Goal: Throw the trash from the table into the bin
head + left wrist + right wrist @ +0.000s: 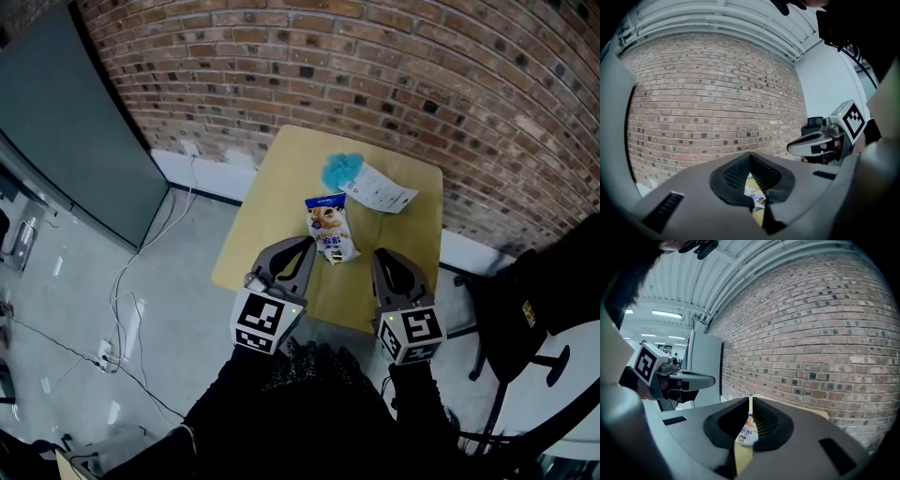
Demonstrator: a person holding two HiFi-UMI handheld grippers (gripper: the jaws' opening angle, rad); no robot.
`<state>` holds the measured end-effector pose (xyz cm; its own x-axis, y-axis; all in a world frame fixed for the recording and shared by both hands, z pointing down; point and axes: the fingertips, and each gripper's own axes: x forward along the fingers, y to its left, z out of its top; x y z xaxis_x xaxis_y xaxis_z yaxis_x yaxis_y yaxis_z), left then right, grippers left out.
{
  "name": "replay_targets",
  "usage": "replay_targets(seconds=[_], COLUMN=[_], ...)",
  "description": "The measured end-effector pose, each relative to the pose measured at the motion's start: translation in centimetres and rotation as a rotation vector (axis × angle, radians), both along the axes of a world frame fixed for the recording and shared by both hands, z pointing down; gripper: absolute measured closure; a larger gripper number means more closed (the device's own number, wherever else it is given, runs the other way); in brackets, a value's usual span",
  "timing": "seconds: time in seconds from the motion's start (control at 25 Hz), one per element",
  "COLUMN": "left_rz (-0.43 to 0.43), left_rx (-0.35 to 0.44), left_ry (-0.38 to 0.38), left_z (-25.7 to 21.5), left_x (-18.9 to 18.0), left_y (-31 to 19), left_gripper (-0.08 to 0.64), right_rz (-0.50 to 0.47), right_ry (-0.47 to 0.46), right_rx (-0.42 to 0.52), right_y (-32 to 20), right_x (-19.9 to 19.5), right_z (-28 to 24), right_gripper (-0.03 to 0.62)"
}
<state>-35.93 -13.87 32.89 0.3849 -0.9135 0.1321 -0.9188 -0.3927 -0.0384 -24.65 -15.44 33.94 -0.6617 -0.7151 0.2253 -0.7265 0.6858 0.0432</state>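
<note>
While I am holding both tools low over the near edge of the small tan table (272, 202), the left gripper (302, 251) is showing its jaws pressed together at the tips with nothing caught between them. The right gripper (382, 258) is doing the same, closed and empty. The trash is lying on the tabletop ahead of me. Nearest is a snack packet (331, 231), sitting flat between the two grippers' tips and reaching a little beyond them, closer to the left one. It is a glossy white pouch with a blue band across its top, a pale brown picture in the middle and dark print near its lower end, and it is lying lengthwise, slightly tilted. Through the hollow behind each pair of jaws, both gripper views are catching a slice of this packet on the wood. Farther back, a crumpled bright blue wad (341, 170) is sitting toward the far edge. A white printed slip (380, 190) is lying just beside it on the right, looking a little creased. The table is standing against a brick wall (375, 75).
</note>
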Motion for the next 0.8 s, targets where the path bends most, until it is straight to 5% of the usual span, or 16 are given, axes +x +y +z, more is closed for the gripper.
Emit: replay_targets(seconds=[0.32, 0.4, 0.56, 0.8], left_rz=[-0.006, -0.007, -0.007, -0.019], left_rx=[-0.027, -0.037, -0.056, -0.083], left_ry=[-0.004, 0.007, 0.013, 0.001], left_z=[1.3, 1.6, 2.2, 3.2], left_x=[0.1, 0.2, 0.5, 0.5], left_y=[-0.4, -0.5, -0.5, -0.4], left_gripper=[0.555, 0.555, 0.555, 0.555], right_rz=[-0.072, -0.105, -0.153, -0.189], right_ry=[0.242, 0.289, 0.334, 0.407], right_rx=[0.036, 0.012, -0.081, -0.132], right_y=[-0.8, -1.1, -1.3, -1.9], right_x=[-0.3, -0.2, -0.2, -0.5], right_z=[3.9, 5.8, 9.4, 13.5], right_gripper=[0.57, 0.466, 0.366, 0.348])
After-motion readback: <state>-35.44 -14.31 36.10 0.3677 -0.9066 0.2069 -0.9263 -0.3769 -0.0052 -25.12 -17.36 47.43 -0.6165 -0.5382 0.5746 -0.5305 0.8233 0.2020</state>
